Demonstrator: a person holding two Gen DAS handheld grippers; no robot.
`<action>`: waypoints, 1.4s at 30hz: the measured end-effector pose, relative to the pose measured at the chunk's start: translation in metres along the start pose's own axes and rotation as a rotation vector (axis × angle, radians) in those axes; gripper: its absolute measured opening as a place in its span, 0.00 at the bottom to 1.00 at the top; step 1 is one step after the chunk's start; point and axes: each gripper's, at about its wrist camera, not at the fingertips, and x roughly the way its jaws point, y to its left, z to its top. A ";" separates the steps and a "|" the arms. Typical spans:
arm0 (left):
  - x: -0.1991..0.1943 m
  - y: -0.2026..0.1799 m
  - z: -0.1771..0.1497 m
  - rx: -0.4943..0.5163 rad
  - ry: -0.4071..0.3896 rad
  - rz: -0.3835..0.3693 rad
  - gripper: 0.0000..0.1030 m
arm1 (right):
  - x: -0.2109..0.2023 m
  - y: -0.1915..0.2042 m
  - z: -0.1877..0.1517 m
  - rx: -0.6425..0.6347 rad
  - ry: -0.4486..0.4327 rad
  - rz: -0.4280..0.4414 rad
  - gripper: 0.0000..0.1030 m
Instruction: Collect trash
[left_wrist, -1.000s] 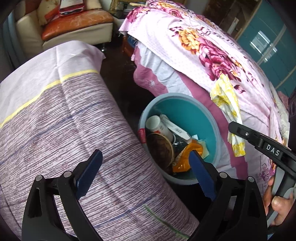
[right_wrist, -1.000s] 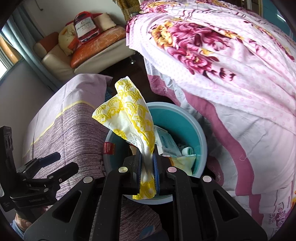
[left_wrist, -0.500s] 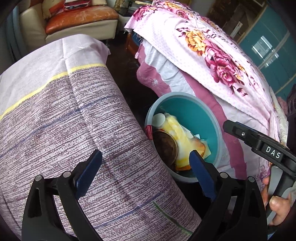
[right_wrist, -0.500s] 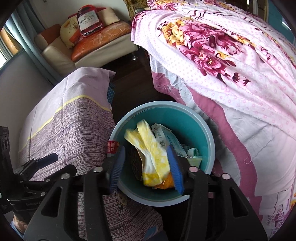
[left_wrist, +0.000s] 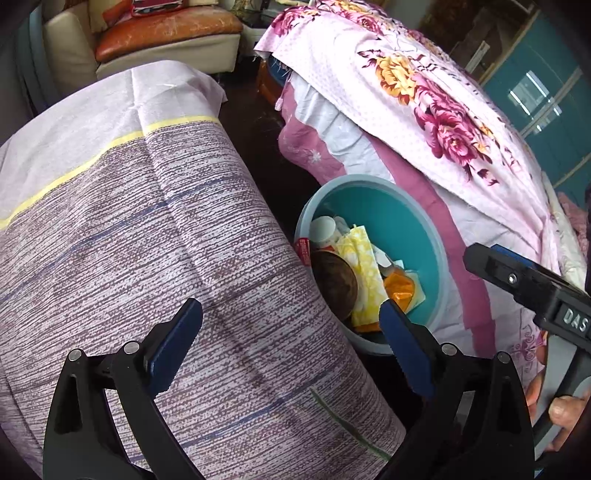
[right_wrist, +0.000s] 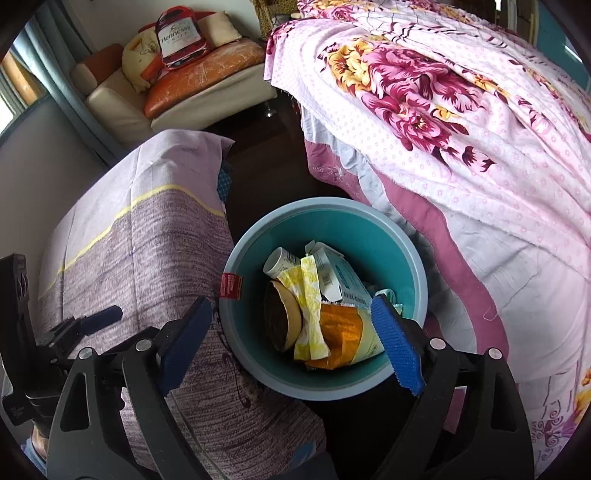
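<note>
The yellow-and-white wrapper (right_wrist: 308, 314) lies inside the teal bin (right_wrist: 369, 225), draped between a round brown disc (right_wrist: 282, 319) on its left and an orange snack bag (right_wrist: 341, 330) on its right, with a white cup (right_wrist: 280, 261) and a white-and-blue carton (right_wrist: 340, 280) at the far side of the pile. Over it hovers the right gripper (right_wrist: 291, 345), jaws spread wide and holding nothing, one blue pad near each side of the bin's near rim. A red label (right_wrist: 231, 285) sticks on the bin's left rim. The bin sits on the dark floor (right_wrist: 258, 184), squeezed between a striped purple cloth (right_wrist: 147, 251) on the left and the floral bedspread (right_wrist: 461, 110) on the right. From the left wrist view, the left gripper (left_wrist: 291, 350) is also wide open and empty, poised above the striped cloth's edge, with the bin (left_wrist: 402, 221) just past its right pad and the wrapper (left_wrist: 364, 269) showing inside. Far off to the left stands a cream sofa (right_wrist: 122, 107) with an orange cushion (right_wrist: 207, 74) and a Hennessy pillow (right_wrist: 179, 35) on it.
</note>
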 end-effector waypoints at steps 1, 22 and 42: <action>-0.001 0.000 -0.001 -0.002 0.001 -0.003 0.94 | -0.001 0.001 -0.001 -0.007 0.000 0.000 0.86; -0.060 0.016 -0.040 -0.046 -0.074 0.066 0.96 | -0.066 0.036 -0.038 -0.157 -0.108 -0.047 0.93; -0.092 0.017 -0.072 -0.054 -0.133 0.129 0.96 | -0.081 0.061 -0.073 -0.231 -0.134 -0.063 0.93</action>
